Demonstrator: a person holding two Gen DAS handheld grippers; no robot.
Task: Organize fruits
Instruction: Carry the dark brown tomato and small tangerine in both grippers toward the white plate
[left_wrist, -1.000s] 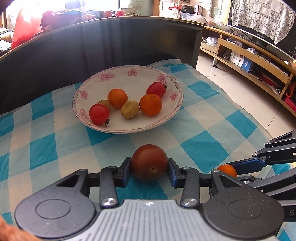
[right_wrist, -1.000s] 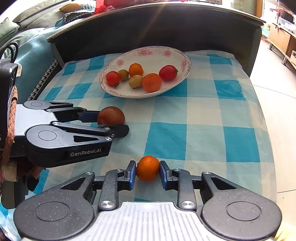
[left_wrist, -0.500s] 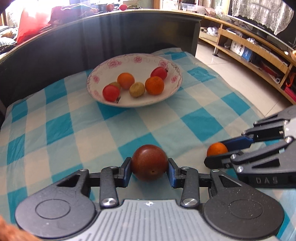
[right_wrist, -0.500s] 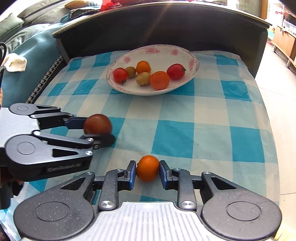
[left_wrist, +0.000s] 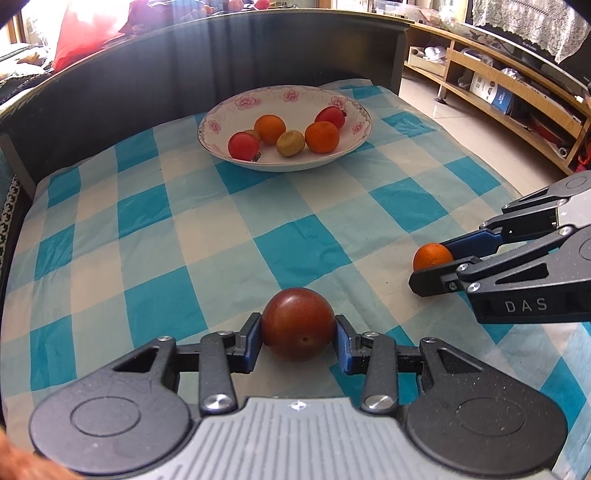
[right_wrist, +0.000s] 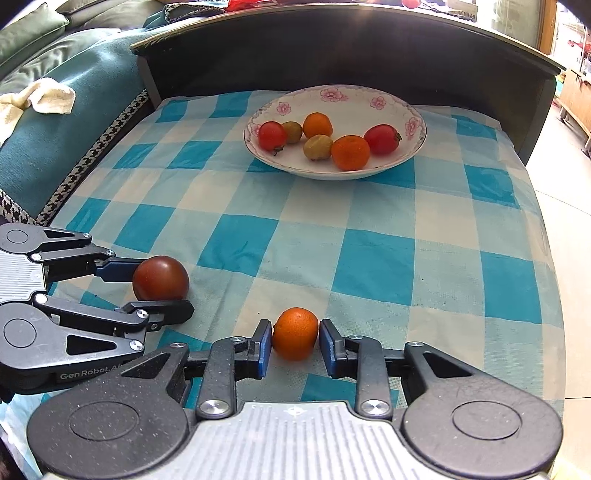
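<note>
My left gripper (left_wrist: 298, 336) is shut on a dark red-brown round fruit (left_wrist: 297, 324) low over the checked cloth; it also shows in the right wrist view (right_wrist: 161, 278). My right gripper (right_wrist: 294, 341) holds a small orange (right_wrist: 295, 333); its right pad shows a thin gap, the left pad touches. The orange also shows in the left wrist view (left_wrist: 432, 256). A white floral plate (left_wrist: 354, 110) at the far side holds two oranges, two red tomatoes and two greenish-brown fruits. It appears in the right wrist view (right_wrist: 415, 122) too.
A blue-and-white checked cloth (left_wrist: 184, 236) covers the surface. A dark curved backboard (left_wrist: 147, 70) rises behind the plate. A teal sofa (right_wrist: 55, 140) lies left, wooden shelves (left_wrist: 498, 85) and tiled floor lie right.
Both grippers have drawn back from the plate toward the near edge, each still with its fruit. The plate looks farther away. The right jaws seem slightly looser on the orange.
</note>
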